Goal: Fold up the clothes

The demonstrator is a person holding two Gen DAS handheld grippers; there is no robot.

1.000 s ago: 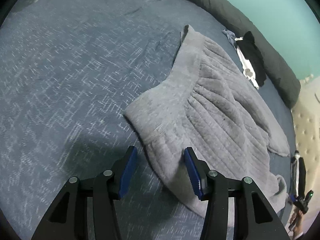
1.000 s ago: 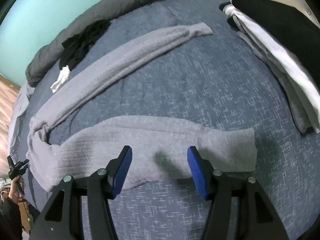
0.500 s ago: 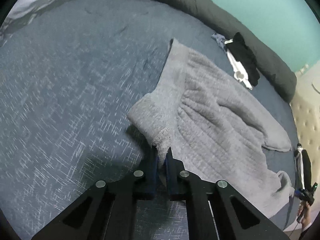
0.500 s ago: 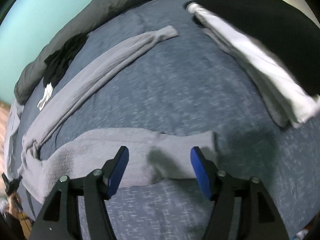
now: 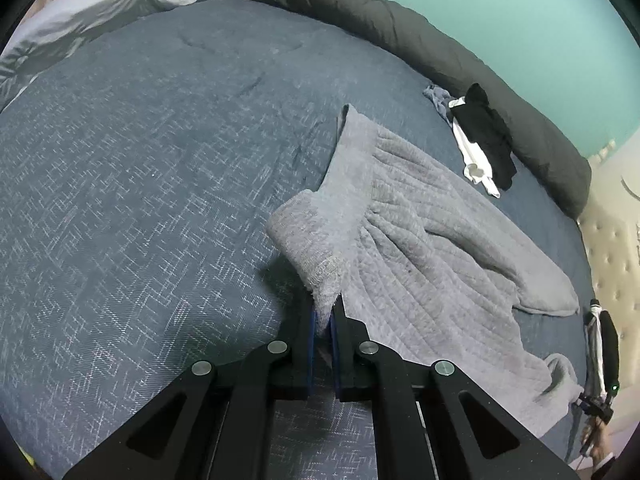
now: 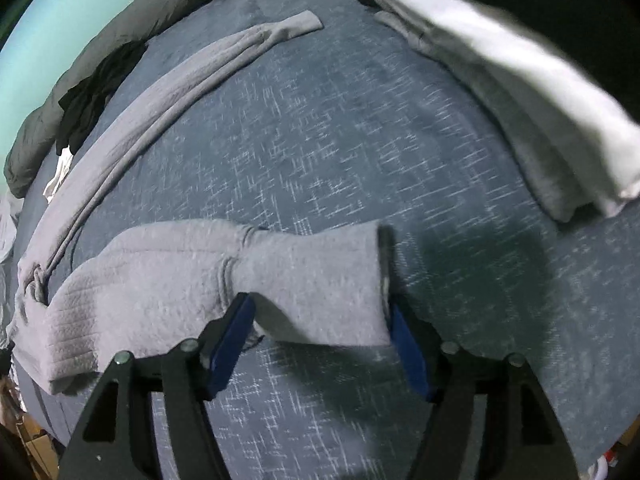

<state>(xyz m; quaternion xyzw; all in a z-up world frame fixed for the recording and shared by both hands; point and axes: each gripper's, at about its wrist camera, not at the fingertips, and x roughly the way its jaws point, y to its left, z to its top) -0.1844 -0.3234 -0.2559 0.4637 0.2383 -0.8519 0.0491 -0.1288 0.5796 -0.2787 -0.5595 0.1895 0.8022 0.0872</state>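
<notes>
Grey quilted pants (image 5: 420, 240) lie spread on the blue bedspread (image 5: 140, 200). My left gripper (image 5: 325, 308) is shut on the corner of their ribbed waistband (image 5: 320, 240) and holds it slightly raised off the bed. In the right wrist view, the pants (image 6: 160, 280) show two long legs; the far leg (image 6: 180, 80) lies stretched out. The near leg's cuff (image 6: 320, 272) sits between the fingers of my right gripper (image 6: 320, 320), whose jaws are closing around it, the blue pads at its two edges.
A dark grey rolled duvet (image 5: 400, 28) borders the far side of the bed, with black and white garments (image 5: 484, 136) beside it. A stack of folded white, grey and black clothes (image 6: 520, 92) lies right of the cuff. A padded headboard (image 5: 612, 240) bounds the bed.
My left gripper closed on the waistband corner and lifted it a little. My right gripper came down and to the right, so its fingers now straddle the leg cuff.
</notes>
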